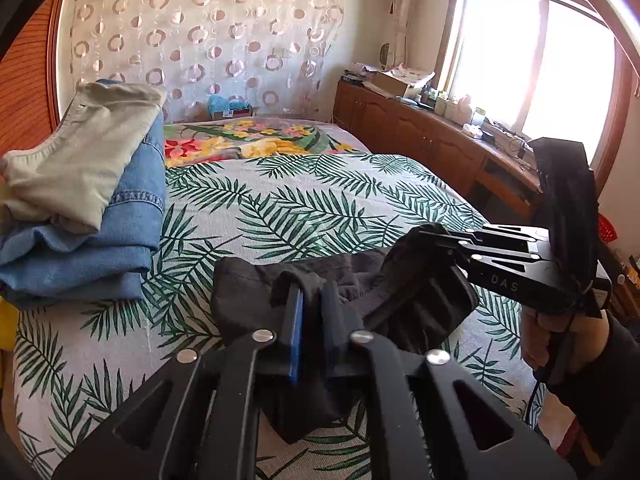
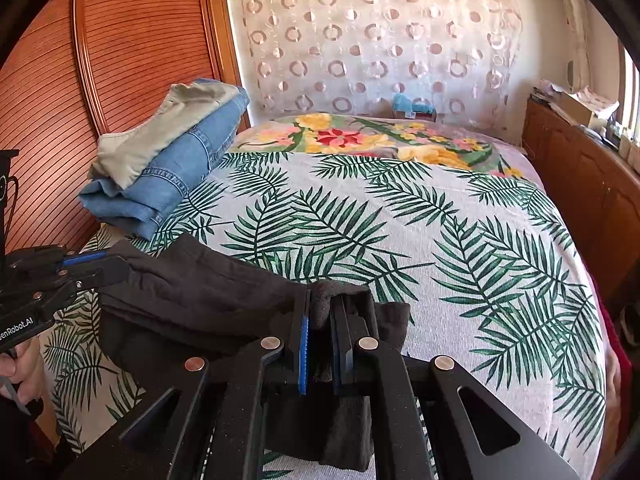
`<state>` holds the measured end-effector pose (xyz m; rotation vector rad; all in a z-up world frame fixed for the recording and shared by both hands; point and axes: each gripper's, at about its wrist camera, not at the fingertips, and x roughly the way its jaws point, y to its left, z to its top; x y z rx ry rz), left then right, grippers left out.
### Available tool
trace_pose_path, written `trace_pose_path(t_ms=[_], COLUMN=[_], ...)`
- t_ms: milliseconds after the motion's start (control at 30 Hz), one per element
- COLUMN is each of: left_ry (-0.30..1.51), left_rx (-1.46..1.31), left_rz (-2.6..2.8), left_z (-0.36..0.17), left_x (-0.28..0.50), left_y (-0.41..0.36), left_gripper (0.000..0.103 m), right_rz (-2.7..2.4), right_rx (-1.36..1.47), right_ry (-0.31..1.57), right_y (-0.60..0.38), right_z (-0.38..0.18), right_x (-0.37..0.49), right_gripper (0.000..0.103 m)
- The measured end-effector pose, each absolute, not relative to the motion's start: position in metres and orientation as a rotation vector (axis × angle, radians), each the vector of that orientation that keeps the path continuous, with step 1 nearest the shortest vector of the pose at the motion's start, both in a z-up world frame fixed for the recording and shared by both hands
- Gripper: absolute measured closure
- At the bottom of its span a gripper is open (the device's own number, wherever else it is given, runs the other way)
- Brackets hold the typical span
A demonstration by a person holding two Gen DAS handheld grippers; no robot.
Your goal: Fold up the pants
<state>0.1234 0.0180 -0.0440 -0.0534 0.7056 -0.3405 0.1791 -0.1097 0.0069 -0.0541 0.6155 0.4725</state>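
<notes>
Bright daylight, window (image 1: 532,64) blown out with glare, sharp focus, fisheye bending, dark vignetted corners

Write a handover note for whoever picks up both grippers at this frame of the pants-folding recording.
Left tongs: dark fabric sits between the fingers; whether they still pinch it is unclear.
Right tongs: shut on the other end of the dark pants.
Things: the dark pants are bunched between both tongs, low over the near part of the bed. Beige pants lie folded on jeans at the bed's far left.
Done: two pairs are folded and stacked.
Left: probably lay the dark pants flat, finish folding them, then add them to the stack.
</notes>
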Motion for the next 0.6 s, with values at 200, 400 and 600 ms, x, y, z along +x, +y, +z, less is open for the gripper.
trace_pose_path(t_ms=[200, 400, 600], left_ry=[0.68, 0.682, 0.709], left_rx=[-0.044, -0.046, -0.041], left_rz=[-0.353, -0.341, -0.326], left_z=[-0.04, -0.045, -0.052], left_x=[0.115, 0.112, 0.113], left_y=[0.017, 0.021, 0.026], left_gripper=[0.039, 0.029, 0.029], right_rz=[0.479, 0.449, 0.461], right_rx=[-0.056, -0.079, -0.113], right_ry=[0.595, 0.572, 0.56], right_y=[-0.113, -0.121, -0.129], right_z=[0.011, 0.016, 0.016], right_x=[0.174, 0.164, 0.147], right_gripper=[0.092, 0.065, 0.063])
